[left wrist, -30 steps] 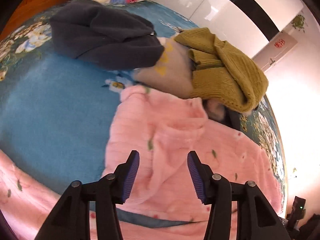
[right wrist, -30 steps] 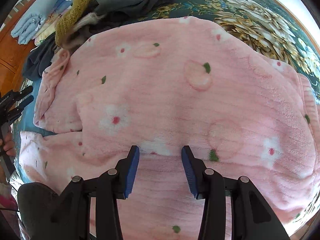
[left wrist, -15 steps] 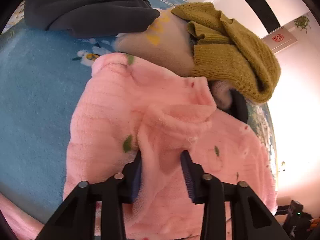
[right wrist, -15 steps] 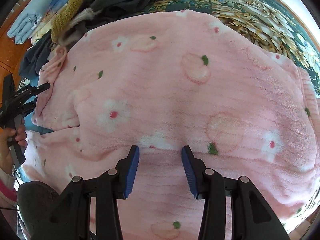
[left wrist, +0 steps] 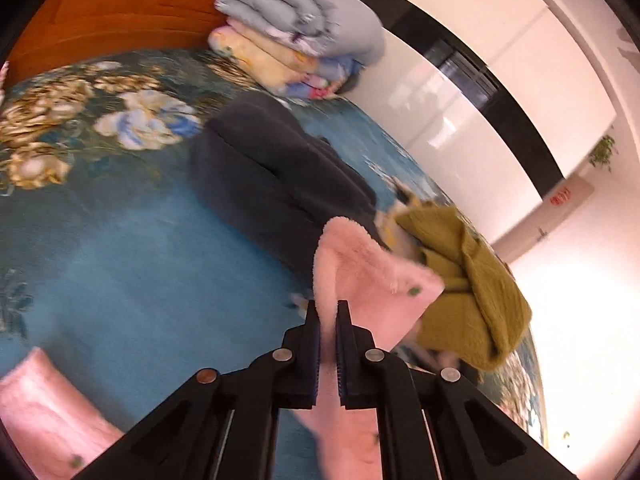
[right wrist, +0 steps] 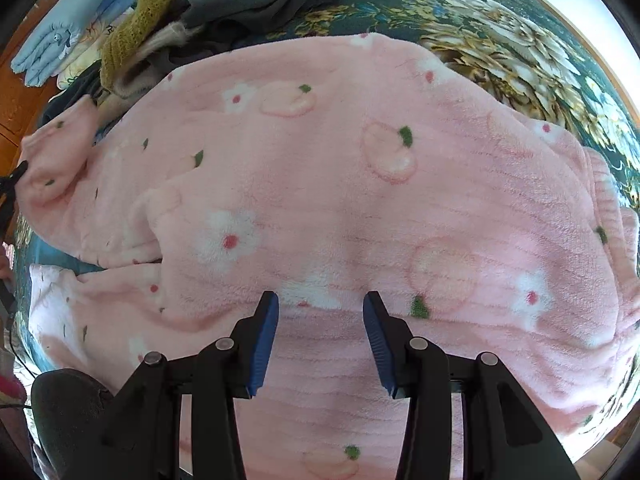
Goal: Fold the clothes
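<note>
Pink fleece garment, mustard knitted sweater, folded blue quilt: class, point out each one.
Pink fleece garment [right wrist: 360, 208], right wrist view, its flat middle.
Mustard knitted sweater [left wrist: 476, 280], left wrist view, its bunched body.
Folded blue quilt [left wrist: 296, 12], left wrist view, top of the stack.

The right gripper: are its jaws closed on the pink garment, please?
No, the right gripper stands open above the pink garment.

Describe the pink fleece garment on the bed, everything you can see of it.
The pink fleece garment is plush and ribbed, printed with peaches, white flowers and green leaves. Its body lies spread flat on the blue floral bedspread, with ribbed trim along one edge. The left gripper, whose jaws have just closed, is shut on one sleeve end and holds it raised. The right gripper sits open over the body.
</note>
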Demonstrator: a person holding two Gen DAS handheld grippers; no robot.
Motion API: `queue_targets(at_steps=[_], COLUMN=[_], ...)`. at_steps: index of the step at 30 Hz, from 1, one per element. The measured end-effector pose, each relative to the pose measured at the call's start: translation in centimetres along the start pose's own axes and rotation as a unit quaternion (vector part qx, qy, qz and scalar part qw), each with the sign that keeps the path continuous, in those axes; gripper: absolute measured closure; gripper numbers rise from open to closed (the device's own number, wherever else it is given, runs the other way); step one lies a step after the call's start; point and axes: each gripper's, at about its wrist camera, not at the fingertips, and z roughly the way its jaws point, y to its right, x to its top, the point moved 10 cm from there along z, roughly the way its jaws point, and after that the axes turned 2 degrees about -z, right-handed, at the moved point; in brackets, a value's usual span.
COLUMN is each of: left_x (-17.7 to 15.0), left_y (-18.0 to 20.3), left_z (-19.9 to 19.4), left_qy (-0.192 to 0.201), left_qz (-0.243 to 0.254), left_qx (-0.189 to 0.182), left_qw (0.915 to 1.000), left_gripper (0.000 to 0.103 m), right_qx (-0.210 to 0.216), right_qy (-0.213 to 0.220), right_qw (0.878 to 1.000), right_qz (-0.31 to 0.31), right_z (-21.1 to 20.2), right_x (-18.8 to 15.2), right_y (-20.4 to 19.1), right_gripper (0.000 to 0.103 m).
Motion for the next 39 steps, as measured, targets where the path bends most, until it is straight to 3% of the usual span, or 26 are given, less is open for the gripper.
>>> queue_targets(at_steps=[4,7,11,16,22,24,26,29,32,35,39], left_x=[-0.8,-3.0,-4.1,-3.6,-4.5,-4.5,-4.2,-5.1,-7.4,-10.1,-11.4], left_y=[-9.2,-13.2,-14.5,-14.9,-13.1,-12.6,-11.3,-9.5,-8.6,-8.3,-7.5], left_z=[1.5,1.6,1.2,0.4,-0.5,-2.2,-4.1,-6.9,-8.5,-9.5,-10.6], left_qy=[-0.048,-0.067,-0.066,-0.067,-0.137,-0.13,-0.109,-0.079,-0.074,-0.082,-0.083], left_qz=[-0.085,-0.115,-0.15,-0.15,-0.171,-0.172,-0.175,-0.173,-0.167,-0.188,-0.217], left_qx=[0.082,0.127,0.142,0.173,0.135,0.134,0.109,0.072,0.058,0.051,0.04], left_qw=[0.9918,0.983,0.9762,0.9712,0.9662,0.9672,0.9725,0.9791,0.9816,0.9775,0.9718], left_gripper=[0.097,0.097,0.097,0.097,0.087,0.079,0.069,0.053,0.049,0.049,0.049], right_qx=[-0.001,0.005,0.004,0.007,0.018,0.004,-0.025,-0.034,0.018,0.077,0.103], right_qy=[-0.004,-0.013,-0.009,0.02,0.064,0.073,0.093,0.125,0.123,0.101,0.101], right_qw=[1.0,1.0,1.0,1.0,0.997,0.997,0.995,0.989,0.977,0.959,0.948], right_qz=[0.01,0.013,0.004,0.015,0.028,0.03,0.034,0.079,0.171,0.255,0.284], right_z=[0.4,1.0,0.4,-1.9,-5.2,-6.8,-8.6,-11.8,-11.7,-9.3,-7.0], right_x=[0.0,-0.4,-0.3,0.4,3.1,3.8,4.8,5.4,4.8,3.6,3.5], right_y=[-0.4,-1.1,-1.5,-0.6,2.0,4.8,8.8,15.4,21.4,25.1,26.3], right_gripper=[0.058,0.058,0.058,0.058,0.058,0.058,0.058,0.058,0.057,0.057,0.057])
